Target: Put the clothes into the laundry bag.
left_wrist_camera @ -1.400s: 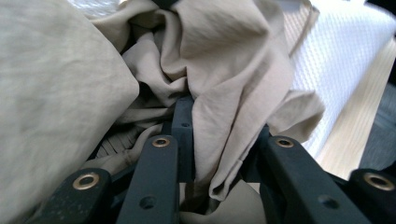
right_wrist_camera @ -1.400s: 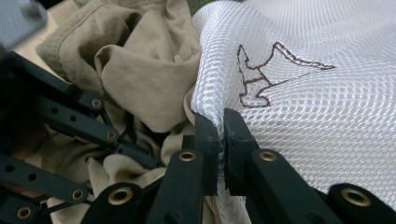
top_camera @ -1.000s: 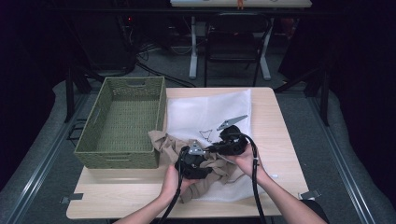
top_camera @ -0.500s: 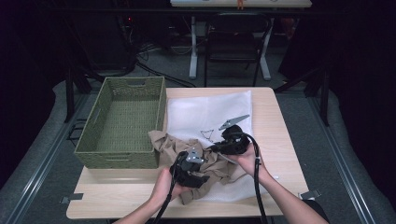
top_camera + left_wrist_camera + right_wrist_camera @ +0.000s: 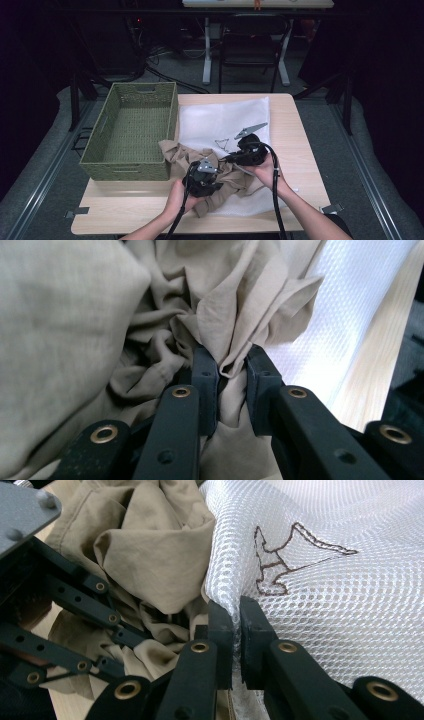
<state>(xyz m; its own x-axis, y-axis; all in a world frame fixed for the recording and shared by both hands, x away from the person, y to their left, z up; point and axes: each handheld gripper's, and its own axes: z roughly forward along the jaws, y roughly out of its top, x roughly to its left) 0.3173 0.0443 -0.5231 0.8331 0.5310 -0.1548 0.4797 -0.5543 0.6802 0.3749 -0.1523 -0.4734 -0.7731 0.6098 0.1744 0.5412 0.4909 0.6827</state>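
Your left gripper (image 5: 212, 174) sits at about 6 o'clock on the wooden table (image 5: 305, 130), low over a crumpled tan garment (image 5: 227, 181). In the left gripper view its jaws are pinched onto a fold of that tan cloth (image 5: 220, 320), with fabric bunched between them.

Your right gripper (image 5: 226, 159) lies just to the 2 o'clock side of the left one, your hand (image 5: 265, 170) behind it. In the right gripper view its jaws are nearly together and clamp the edge of the white mesh bag (image 5: 325, 580), right where the mesh meets the tan garment (image 5: 150, 555). A brown stitched outline (image 5: 290, 555) marks the mesh just beyond the jaws.

The mesh bag (image 5: 225, 117) spreads flat from the table's centre toward 12 o'clock, the garment heaped on its near edge. A green woven basket (image 5: 130, 132) stands at 9 o'clock, touching the garment's left end.
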